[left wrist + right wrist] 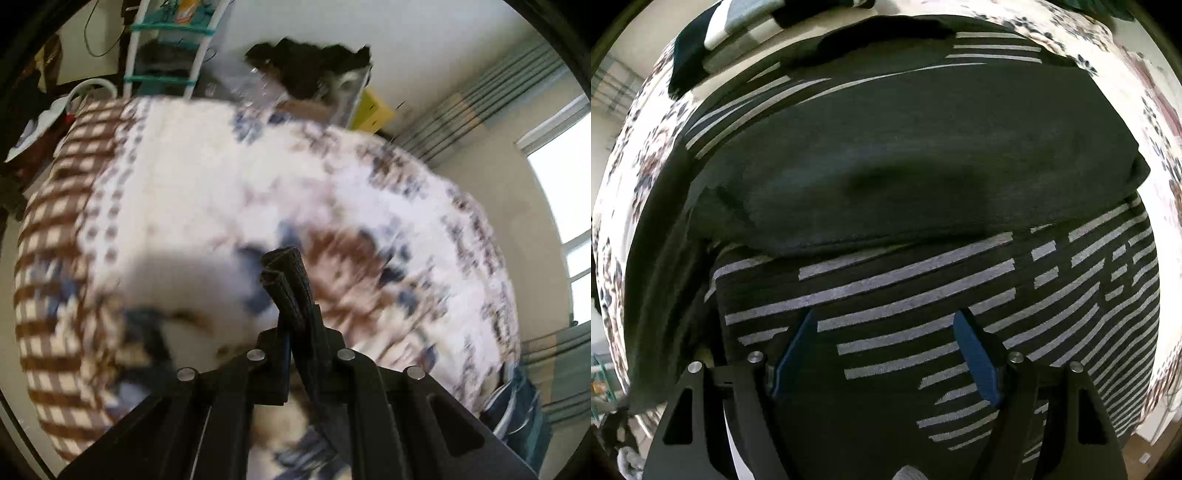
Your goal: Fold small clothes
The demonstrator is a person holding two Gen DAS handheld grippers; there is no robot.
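Patterned bed (192, 184) serves as folding surface. Striped black garment (923, 155) lies spread on it, top part doubled over (fold apparently under way). Right gripper (886, 350) hovers above, jaws wide, empty. Left gripper (291, 295) pinches a dark fabric edge (286, 273), lifted. Far clear bin (314, 88) holds dark clothes.

Left tongs (291, 291) pinching dark fabric (286, 275)

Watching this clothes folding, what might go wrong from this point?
The left gripper pinches only a narrow edge of dark fabric, so it might slip free. The right gripper is open over the striped black garment, so nothing pins it; a pull from the left may drag or bunch it on the patterned blanket.
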